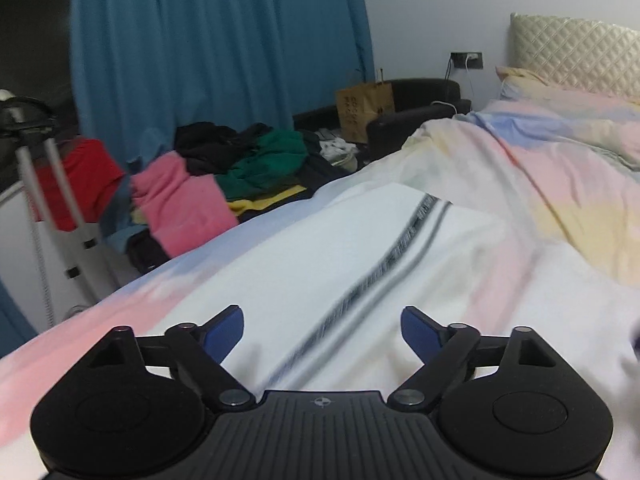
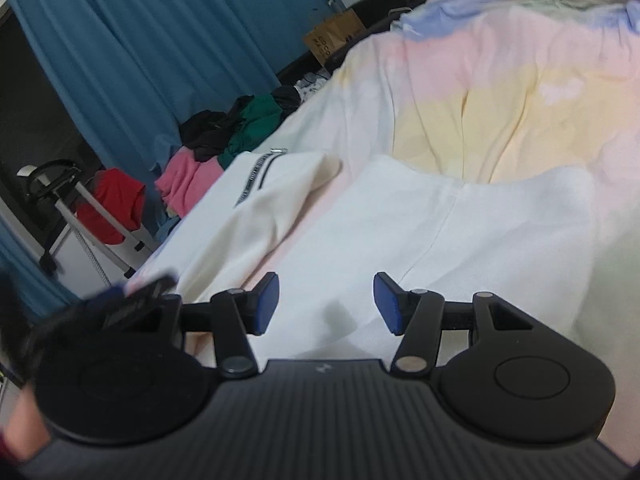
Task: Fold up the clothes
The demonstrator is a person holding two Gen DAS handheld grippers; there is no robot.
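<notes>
A white garment with a dark striped band (image 1: 384, 256) lies spread on the pastel bed cover (image 1: 540, 168). My left gripper (image 1: 322, 334) is open and empty just above the garment, with the stripe running between its blue pads. In the right wrist view the same garment (image 2: 460, 232) shows as two white parts, the striped part (image 2: 256, 184) to the left. My right gripper (image 2: 326, 302) is open and empty over the white cloth. The left gripper (image 2: 132, 300) shows blurred at the lower left of the right wrist view.
A pile of clothes (image 1: 224, 176) in pink, green, black and yellow lies beyond the bed's far edge. A blue curtain (image 1: 216, 40) hangs behind it. A stand with a red cloth (image 1: 76, 184) is at left. A paper bag (image 1: 364, 108) and dark chair (image 1: 420, 112) stand near the headboard (image 1: 576, 52).
</notes>
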